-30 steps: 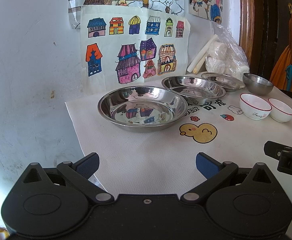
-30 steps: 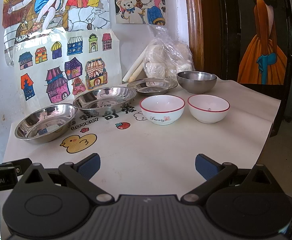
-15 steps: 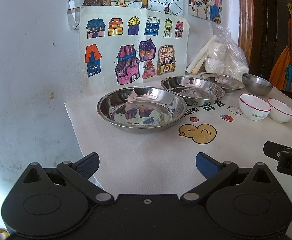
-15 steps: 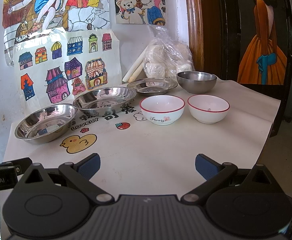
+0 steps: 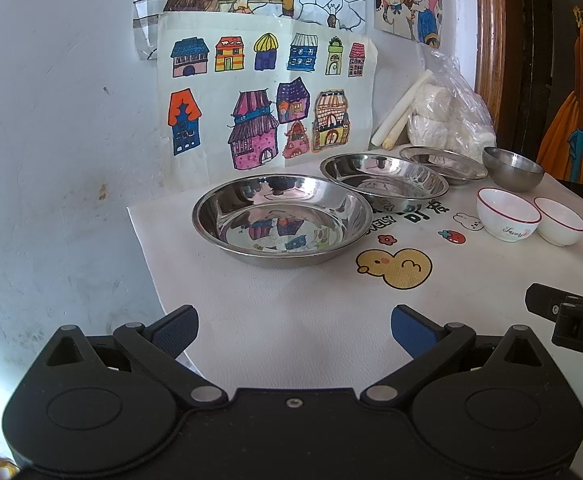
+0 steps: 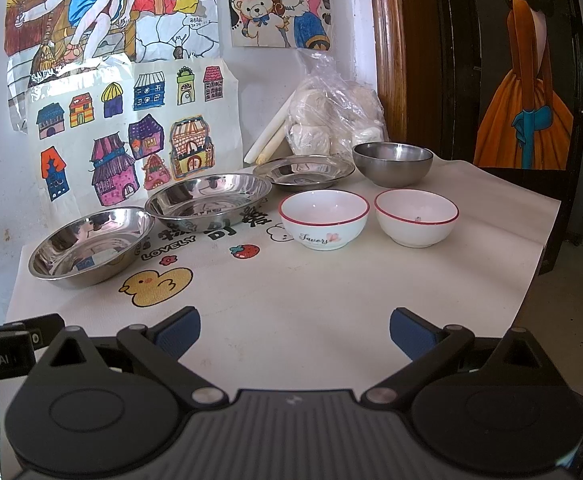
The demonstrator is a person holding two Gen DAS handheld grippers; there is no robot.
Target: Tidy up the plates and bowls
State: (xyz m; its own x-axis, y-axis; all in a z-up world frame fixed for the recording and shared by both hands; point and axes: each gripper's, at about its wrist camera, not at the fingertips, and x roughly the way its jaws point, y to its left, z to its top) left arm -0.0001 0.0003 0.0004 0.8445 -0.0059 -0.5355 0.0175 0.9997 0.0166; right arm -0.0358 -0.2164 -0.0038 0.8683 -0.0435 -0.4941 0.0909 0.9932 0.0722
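Both the left gripper (image 5: 293, 332) and right gripper (image 6: 294, 332) hang wide apart, holding nothing. The steel plates (image 5: 282, 218) look slick with thin rims, so a shallow pinch may slip, and a slipped plate could knock the white bowls (image 6: 324, 219) nearby.

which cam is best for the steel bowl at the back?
Right wrist: the steel bowl sits near centre, whole rim and side clear. Left wrist shows the steel bowl smaller, toward the right edge, yet unobstructed.

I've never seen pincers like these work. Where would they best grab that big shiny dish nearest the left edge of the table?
Probably by its rim. The big steel dish lies flat and open side up, too wide to span, so one finger of the open left tool would go inside the sloping wall and one outside. Come from the near side, where the tablecloth is bare; another dish crowds the far right.
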